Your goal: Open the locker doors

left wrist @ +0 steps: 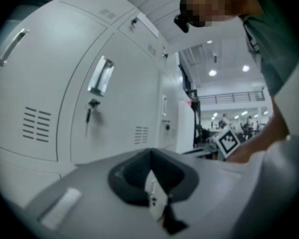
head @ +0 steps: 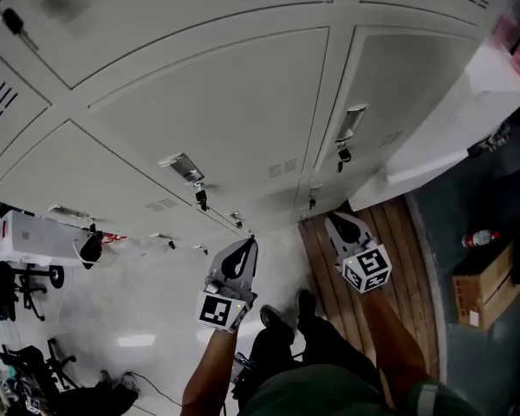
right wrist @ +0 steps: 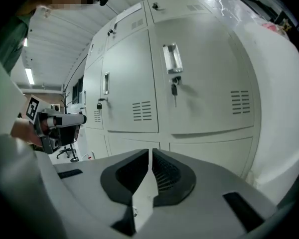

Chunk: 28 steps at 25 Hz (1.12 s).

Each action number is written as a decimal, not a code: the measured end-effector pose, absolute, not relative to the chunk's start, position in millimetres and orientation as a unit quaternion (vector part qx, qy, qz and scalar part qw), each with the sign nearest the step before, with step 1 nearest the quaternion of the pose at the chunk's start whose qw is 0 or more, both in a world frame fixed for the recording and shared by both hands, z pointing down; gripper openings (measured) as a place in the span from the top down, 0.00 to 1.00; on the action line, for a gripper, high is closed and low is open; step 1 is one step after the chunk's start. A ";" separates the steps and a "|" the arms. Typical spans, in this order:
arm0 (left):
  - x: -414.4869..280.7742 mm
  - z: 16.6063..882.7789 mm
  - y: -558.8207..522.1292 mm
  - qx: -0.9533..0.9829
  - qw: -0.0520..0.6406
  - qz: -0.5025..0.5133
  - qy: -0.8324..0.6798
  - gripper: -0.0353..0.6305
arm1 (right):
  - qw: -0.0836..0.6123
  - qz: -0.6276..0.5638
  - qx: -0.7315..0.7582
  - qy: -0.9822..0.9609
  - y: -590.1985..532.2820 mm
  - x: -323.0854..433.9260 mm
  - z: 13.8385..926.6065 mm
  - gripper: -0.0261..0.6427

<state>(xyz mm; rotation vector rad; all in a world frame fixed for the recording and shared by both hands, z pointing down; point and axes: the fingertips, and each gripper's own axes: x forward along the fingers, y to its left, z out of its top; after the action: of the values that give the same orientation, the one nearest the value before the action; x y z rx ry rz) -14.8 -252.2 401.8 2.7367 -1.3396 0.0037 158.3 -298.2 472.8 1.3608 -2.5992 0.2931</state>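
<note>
Locker doors (head: 217, 94) all look shut, nothing opened yet; left tool (head: 243, 251) and right tool (head: 340, 226), both closed and empty, hang short of the handles (head: 184, 168).

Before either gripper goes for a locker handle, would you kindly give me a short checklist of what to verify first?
1. Left gripper jaws open for a handle: not ok, shut with nothing between them.
2. Right gripper jaws open: not ok, shut and empty.
3. Both grippers clear of the pale grey metal locker doors: ok, neither touches one.
4. Recessed silver handle ahead of the right gripper unobstructed: ok.
5. Small dark key in the lock below that handle: ok, it hangs there.
6. Lock already turned: cannot tell.
</note>
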 end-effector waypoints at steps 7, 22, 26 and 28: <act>8.4 464.1 -281.9 0.887 0.072 0.011 -0.456 0.95 | 0.123 0.128 0.446 -0.877 -350.3 173.1 563.8 0.95; 24.6 537.3 -294.6 0.876 0.097 0.027 -0.472 0.95 | 0.159 0.158 0.425 -0.877 -412.4 150.8 685.0 0.85; 20.5 548.3 -290.5 0.873 0.104 0.031 -0.475 0.95 | 0.158 0.147 0.433 -0.876 -418.2 146.3 691.0 0.83; 19.8 552.4 -289.2 0.872 0.110 0.033 -0.475 0.95 | 0.155 0.145 0.432 -0.876 -413.5 148.2 690.2 0.84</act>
<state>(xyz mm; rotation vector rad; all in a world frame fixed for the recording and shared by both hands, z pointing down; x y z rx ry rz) 19.8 -289.2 552.4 2.5645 -1.3961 0.0971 148.2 -413.5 690.2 1.2374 -2.5105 0.4160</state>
